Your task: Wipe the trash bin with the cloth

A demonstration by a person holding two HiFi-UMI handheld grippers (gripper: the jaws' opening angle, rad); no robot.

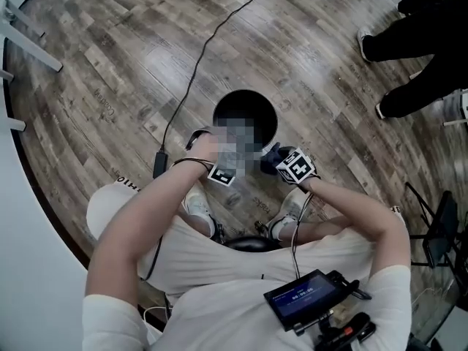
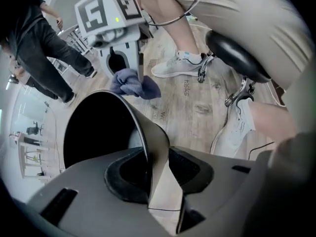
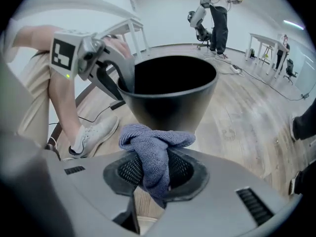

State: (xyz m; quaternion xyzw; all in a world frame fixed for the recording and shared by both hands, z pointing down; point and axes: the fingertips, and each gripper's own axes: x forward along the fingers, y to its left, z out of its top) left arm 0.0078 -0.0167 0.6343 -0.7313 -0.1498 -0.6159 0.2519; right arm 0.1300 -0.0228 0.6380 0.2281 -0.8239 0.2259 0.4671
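The black round trash bin [image 1: 228, 107] stands on the wood floor in front of my feet. My left gripper [image 2: 153, 168] straddles its near rim: the bin wall [image 2: 143, 132] runs between the pads, with a gap showing on the right side, so the jaws are open. My right gripper [image 3: 155, 172] is shut on a blue-grey cloth [image 3: 154, 152], bunched above the pads. It hangs just outside the bin's outer wall [image 3: 173, 102], not touching it. In the left gripper view the cloth [image 2: 134, 84] shows beyond the far rim. In the head view both grippers sit at the bin's near edge.
A black cable [image 1: 191, 86] runs across the floor to the left of the bin. Another person's legs [image 1: 413, 50] are at the top right. My shoes [image 1: 291, 209] and a black stool seat [image 2: 237, 58] lie close behind the bin. White table legs [image 1: 25, 28] stand far left.
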